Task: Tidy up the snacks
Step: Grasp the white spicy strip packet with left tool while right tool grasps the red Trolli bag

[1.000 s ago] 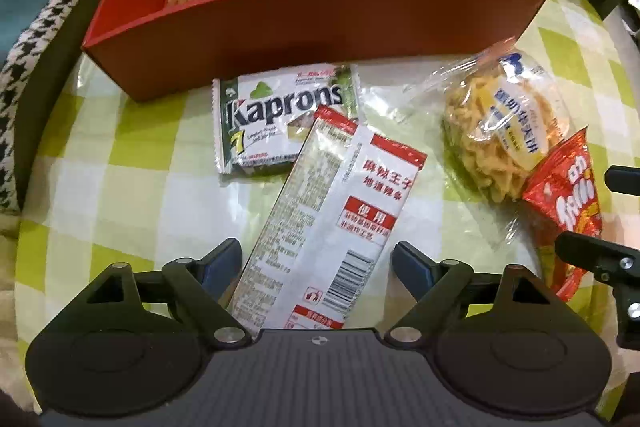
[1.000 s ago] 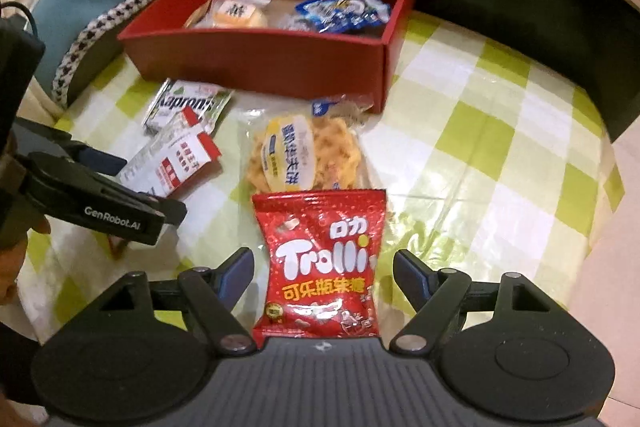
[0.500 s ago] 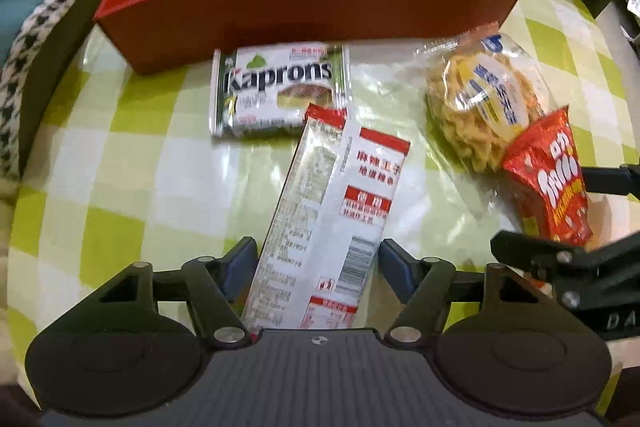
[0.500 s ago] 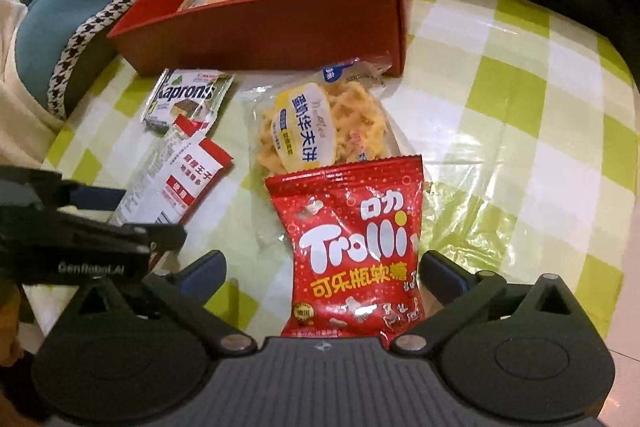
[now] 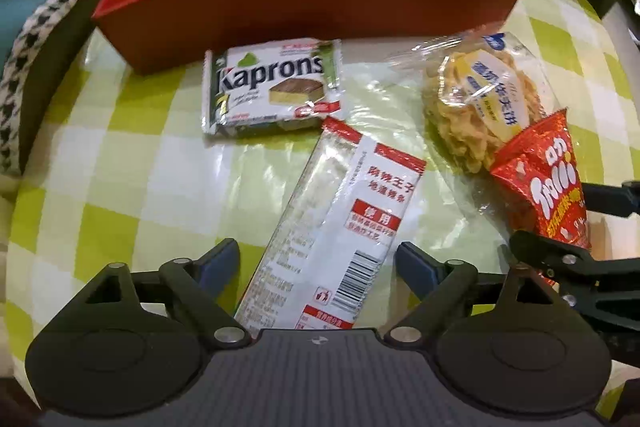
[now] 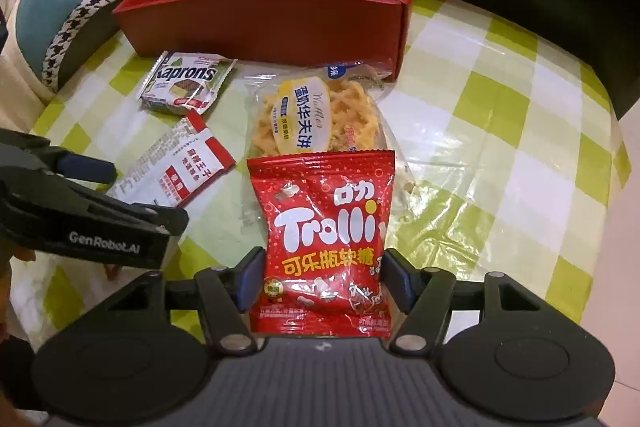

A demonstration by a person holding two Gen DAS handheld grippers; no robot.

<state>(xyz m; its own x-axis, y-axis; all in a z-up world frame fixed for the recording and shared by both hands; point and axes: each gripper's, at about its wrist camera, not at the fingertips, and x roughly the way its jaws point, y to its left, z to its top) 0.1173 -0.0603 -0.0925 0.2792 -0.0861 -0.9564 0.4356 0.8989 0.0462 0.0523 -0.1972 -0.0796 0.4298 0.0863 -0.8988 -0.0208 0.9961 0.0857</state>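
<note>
Tilting steeply down: R tongs (image 6: 323, 283) closing, pinching Trolli bag (image 6: 326, 239); L tongs (image 5: 318, 265) opening round white packet (image 5: 340, 239).

Checked tablecloth (image 6: 500, 115), houndstooth-edged cushion (image 6: 80, 15)

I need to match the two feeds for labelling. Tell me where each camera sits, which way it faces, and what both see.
Left wrist: on the left gripper, looking steeply down along its opening jaws, which straddle the white strip packet; the right gripper's fingers intrude at right.
Right wrist: on the right gripper, looking down over the Trolli bag between its closing jaws; the left gripper enters at left.
Shared: red box, Kaprons pack, waffle bag, checked tablecloth.
</note>
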